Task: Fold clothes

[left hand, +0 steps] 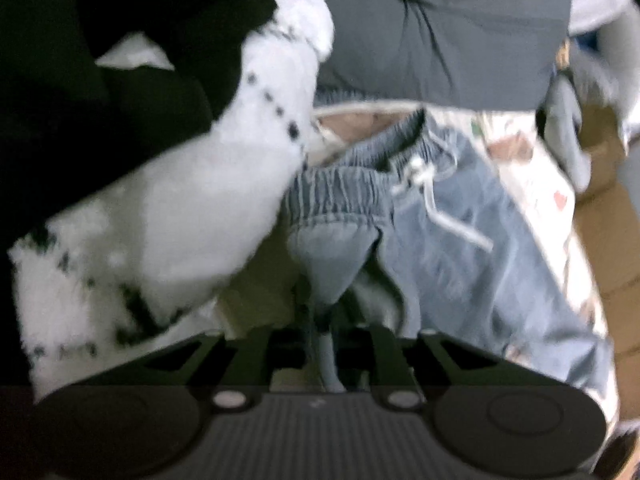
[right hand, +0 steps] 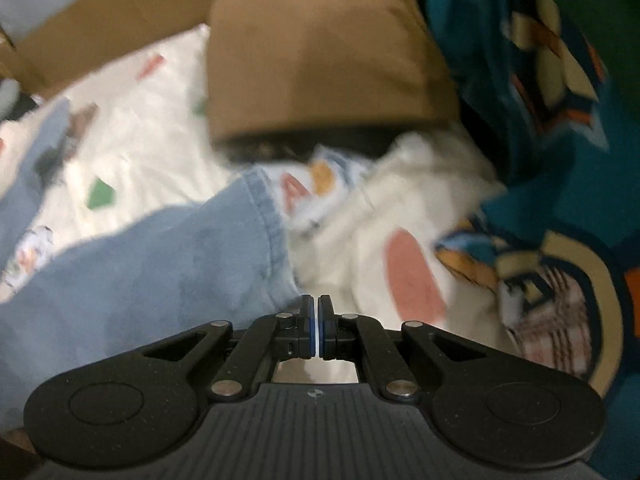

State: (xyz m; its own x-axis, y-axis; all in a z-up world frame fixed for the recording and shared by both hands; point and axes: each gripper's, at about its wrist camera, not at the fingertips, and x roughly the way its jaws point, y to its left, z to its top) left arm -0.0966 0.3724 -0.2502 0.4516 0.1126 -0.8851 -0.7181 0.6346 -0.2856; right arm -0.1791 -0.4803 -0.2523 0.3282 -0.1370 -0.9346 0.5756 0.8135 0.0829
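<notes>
Light blue denim trousers (left hand: 460,240) with an elastic waistband and a white drawstring (left hand: 428,184) lie spread on a white printed sheet (left hand: 520,168). My left gripper (left hand: 325,326) is shut on a pinched fold of the denim just below the waistband, and the cloth rises in a peak to the jaws. In the right wrist view, a trouser leg (right hand: 160,276) ends in a stitched hem (right hand: 272,220). My right gripper (right hand: 319,300) is shut with nothing in it, hovering just past that hem over the sheet (right hand: 132,140).
A fluffy white sweater (left hand: 192,208) with black dotted lines lies left of the trousers, beside black cloth (left hand: 80,100). A dark grey garment (left hand: 440,40) lies beyond the waistband. A brown folded item (right hand: 320,60), cardboard (right hand: 100,28) and a teal patterned blanket (right hand: 560,140) border the sheet.
</notes>
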